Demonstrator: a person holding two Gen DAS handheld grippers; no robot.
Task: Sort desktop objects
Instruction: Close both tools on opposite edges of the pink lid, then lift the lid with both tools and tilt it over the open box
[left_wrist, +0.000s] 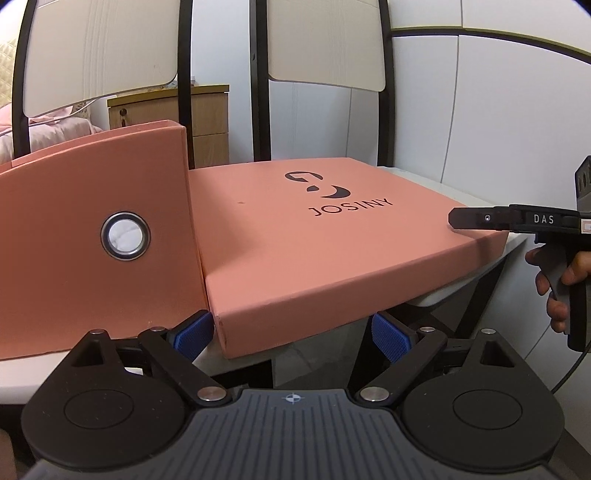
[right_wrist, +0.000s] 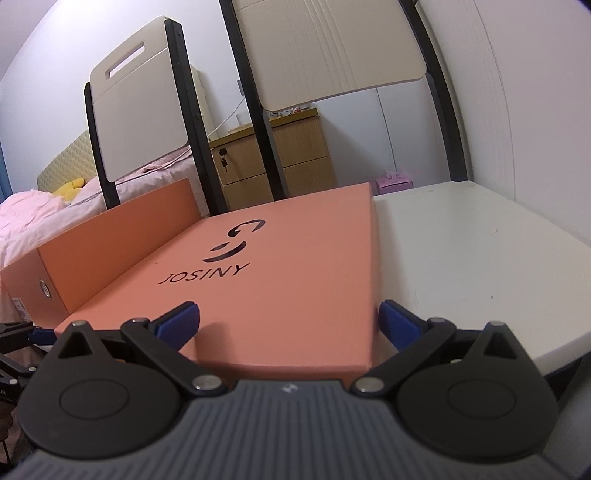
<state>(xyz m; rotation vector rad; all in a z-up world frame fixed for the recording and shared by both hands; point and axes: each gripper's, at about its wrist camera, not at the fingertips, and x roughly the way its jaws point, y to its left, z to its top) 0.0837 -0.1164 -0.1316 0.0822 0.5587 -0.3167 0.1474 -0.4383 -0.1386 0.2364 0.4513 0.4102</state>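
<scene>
A flat salmon-pink box lid marked JOSINY (left_wrist: 332, 236) lies on the white table and overhangs its edge. The taller pink box base (left_wrist: 92, 236) with a metal-ringed hole stands to its left. My left gripper (left_wrist: 293, 332) is open, its blue pads either side of the lid's near corner. In the right wrist view the lid (right_wrist: 288, 273) lies ahead with the box base (right_wrist: 110, 243) at its left. My right gripper (right_wrist: 288, 325) is open, its jaws straddling the lid's near end. The right gripper (left_wrist: 480, 219) also shows in the left wrist view, over the lid's right corner.
The white table (right_wrist: 461, 258) stretches right of the lid. Two chairs with black frames (right_wrist: 192, 122) stand behind the table. A wooden drawer cabinet (right_wrist: 295, 158), a small purple box (right_wrist: 393, 182) and a bed with pink bedding (right_wrist: 33, 218) lie beyond.
</scene>
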